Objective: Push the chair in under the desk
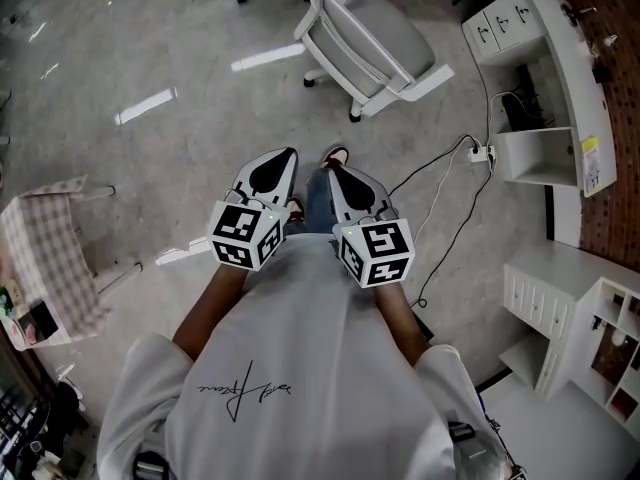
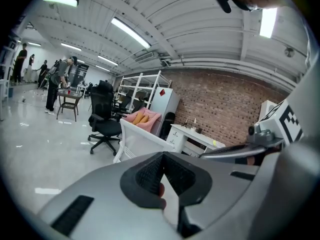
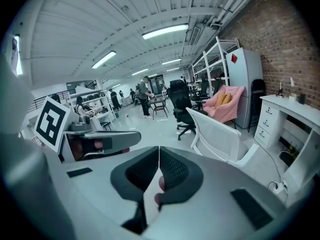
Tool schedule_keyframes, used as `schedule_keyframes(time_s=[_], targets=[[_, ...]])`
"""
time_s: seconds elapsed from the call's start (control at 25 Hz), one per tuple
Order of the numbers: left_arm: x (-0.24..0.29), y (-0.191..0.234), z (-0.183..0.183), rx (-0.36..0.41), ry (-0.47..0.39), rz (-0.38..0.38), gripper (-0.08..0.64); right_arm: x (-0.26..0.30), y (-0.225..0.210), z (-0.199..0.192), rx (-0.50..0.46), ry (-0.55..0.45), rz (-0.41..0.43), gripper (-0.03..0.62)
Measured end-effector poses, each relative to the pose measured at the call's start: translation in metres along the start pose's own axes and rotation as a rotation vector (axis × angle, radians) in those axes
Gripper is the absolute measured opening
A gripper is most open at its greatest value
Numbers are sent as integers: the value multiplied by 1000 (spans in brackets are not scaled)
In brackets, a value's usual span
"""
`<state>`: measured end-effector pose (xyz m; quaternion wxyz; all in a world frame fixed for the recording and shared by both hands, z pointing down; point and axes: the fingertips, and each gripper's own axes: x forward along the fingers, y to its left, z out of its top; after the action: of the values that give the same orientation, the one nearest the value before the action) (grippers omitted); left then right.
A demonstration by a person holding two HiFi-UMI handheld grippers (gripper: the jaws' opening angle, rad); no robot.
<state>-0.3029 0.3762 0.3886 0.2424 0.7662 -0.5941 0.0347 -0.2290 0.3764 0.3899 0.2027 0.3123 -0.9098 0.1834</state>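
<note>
Left gripper (image 1: 283, 163), right gripper (image 1: 340, 173): jaws of both pressed together, nothing between, held side by side at person's waist, pointing forward. Chair (image 1: 370, 43), white frame, grey seat, on floor ahead, well apart from both tips, nearer right gripper's line. Desk (image 1: 565, 58) farther right along brick wall (image 1: 612, 168); chair stands clear of it, not under.

Black office chair (image 2: 104, 118) near what looks like a pink cushion (image 2: 154, 119); brick wall (image 2: 225, 104) behind
</note>
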Motion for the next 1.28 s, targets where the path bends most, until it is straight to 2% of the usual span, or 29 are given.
schedule_keyframes(time_s=[0.28, 0.44, 0.68, 1.08, 1.28], targets=[[33, 5, 9, 26, 50, -34, 5, 26, -27, 21, 21, -7, -1, 27], [59, 13, 19, 48, 73, -33, 4, 45, -45, 30, 16, 5, 26, 28], [99, 7, 42, 78, 80, -37, 4, 60, -84, 49, 35, 2, 44, 28], [157, 10, 77, 167, 126, -30, 3, 95, -139, 84, 74, -41, 77, 28], [192, 7, 92, 138, 132, -24, 3, 97, -174, 95, 98, -61, 76, 28]])
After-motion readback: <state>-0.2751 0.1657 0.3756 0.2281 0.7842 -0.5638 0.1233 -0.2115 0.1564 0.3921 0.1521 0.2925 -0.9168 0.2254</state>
